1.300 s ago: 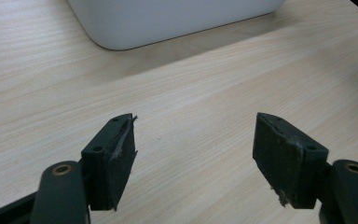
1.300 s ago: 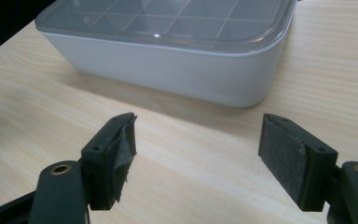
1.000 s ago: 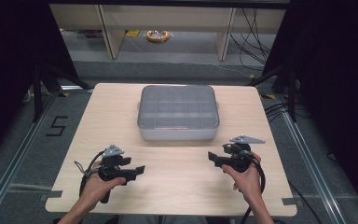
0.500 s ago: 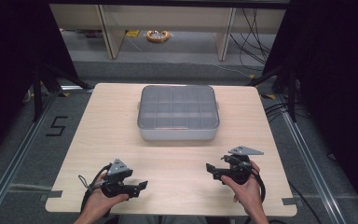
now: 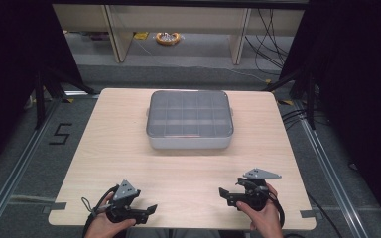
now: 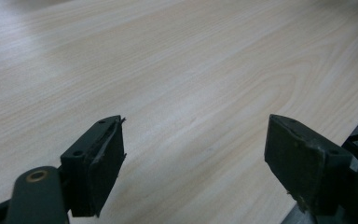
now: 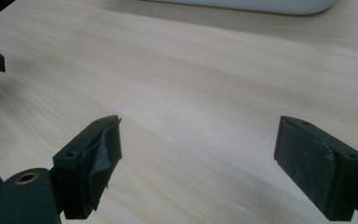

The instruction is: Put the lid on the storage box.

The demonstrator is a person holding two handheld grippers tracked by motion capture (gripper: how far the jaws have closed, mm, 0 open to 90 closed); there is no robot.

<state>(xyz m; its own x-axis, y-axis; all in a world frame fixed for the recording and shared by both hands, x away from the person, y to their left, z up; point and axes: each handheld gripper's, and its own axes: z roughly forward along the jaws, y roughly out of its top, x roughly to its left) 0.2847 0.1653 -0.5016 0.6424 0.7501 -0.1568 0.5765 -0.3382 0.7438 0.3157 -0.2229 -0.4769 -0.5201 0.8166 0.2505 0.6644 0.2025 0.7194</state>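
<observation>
Left gripper (image 5: 151,208) jaws just opened wide, empty; right gripper (image 5: 222,192) wide, empty. Box (image 5: 189,119) well ahead: approach level, one gripper per side.

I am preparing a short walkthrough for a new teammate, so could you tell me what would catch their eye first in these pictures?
First, the grey lidded plastic compartment box, alone at the middle of the far half of the light wooden table, its lid on. Next, near the table's front edge, the black left gripper and the black right gripper, each in a hand, point inward at each other with jaws open and nothing between them.
</observation>
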